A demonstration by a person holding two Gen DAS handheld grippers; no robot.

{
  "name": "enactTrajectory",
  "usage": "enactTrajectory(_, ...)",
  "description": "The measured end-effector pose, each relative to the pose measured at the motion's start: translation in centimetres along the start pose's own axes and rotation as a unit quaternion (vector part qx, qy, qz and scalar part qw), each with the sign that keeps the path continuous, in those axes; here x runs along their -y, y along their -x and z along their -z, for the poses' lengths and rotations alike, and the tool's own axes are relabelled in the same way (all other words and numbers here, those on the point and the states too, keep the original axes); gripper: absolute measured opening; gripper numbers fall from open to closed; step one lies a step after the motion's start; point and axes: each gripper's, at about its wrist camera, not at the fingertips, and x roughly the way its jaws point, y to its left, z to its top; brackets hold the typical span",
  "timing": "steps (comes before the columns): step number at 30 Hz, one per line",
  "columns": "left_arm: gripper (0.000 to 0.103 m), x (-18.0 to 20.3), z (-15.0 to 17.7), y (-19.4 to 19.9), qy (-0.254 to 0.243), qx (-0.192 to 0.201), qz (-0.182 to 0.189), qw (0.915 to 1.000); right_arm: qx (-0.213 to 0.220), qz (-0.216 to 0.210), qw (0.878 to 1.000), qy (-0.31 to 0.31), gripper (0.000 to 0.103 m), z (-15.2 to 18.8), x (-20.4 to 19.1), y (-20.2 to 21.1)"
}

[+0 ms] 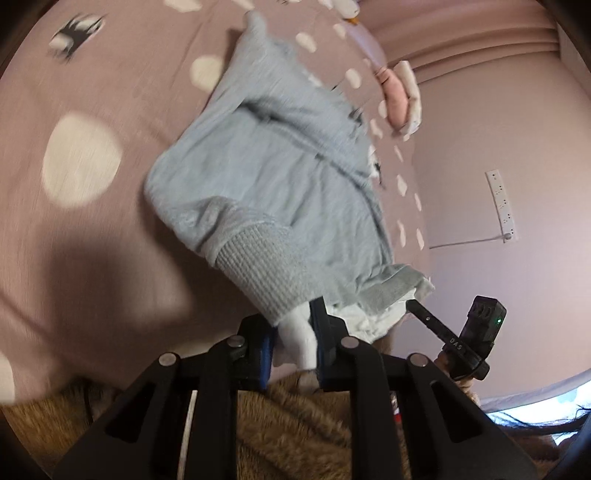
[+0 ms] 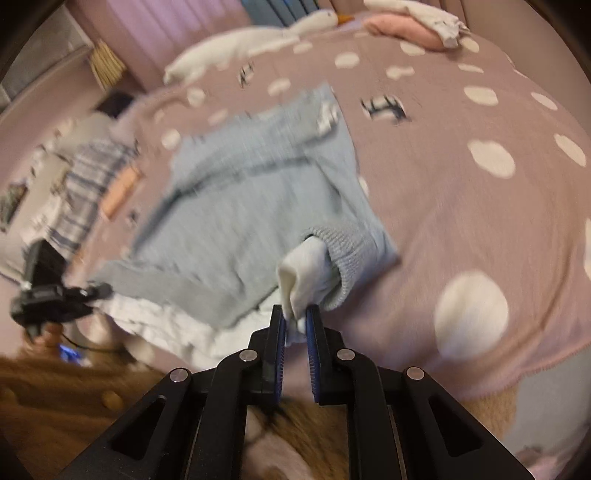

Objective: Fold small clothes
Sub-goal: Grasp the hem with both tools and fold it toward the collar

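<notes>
Risk 1: both pinches sit on the white inner lining rather than on the grey knit. The left hand-held gripper point(image 1: 295, 341) has its jaws pressed together on a white tab poking out of one ribbed cuff point(image 1: 258, 266); the right hand-held gripper point(image 2: 296, 321) pinches a similar white tab emerging from the other ribbed cuff point(image 2: 334, 266). If the lining slides inside the sleeve, a lift would likely draw lining out and leave the outer layer behind, so the fold line would wander.

Risk 2: small bite. Only a narrow bit of cloth is between the blue pads in each view; a quick pull could strip it free.

Risk 3: both views are motion-blurred, so exact pad placement is uncertain.

Risk 4: a white garment point(image 2: 155, 328) lies bunched under the sweater's near hem and could drag along.

Position: the light blue-grey sweater point(image 1: 266, 166) lies spread on the pink spotted bed cover point(image 1: 81, 162), near the bed's near edge, body stretching away from both grippers toward the far side. Each cuff is just ahead of its gripper's fingertips. A folded pink and white pile point(image 2: 413, 29) sits well apart, near the far edge.
</notes>
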Motion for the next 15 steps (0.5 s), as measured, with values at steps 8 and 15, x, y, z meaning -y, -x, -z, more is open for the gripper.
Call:
enactTrajectory(8,0.017,0.4,-4.5,-1.0,-0.005,0.034,-0.007,0.9994,0.03,-0.006,0.999,-0.022,0.013,-4.0,0.8,-2.2)
enactTrajectory(15,0.015,-0.3,-8.5,-3.6,-0.017,0.05,-0.037,0.9979,0.027,0.018,0.998,-0.056,0.013,-6.7,1.9,-5.9)
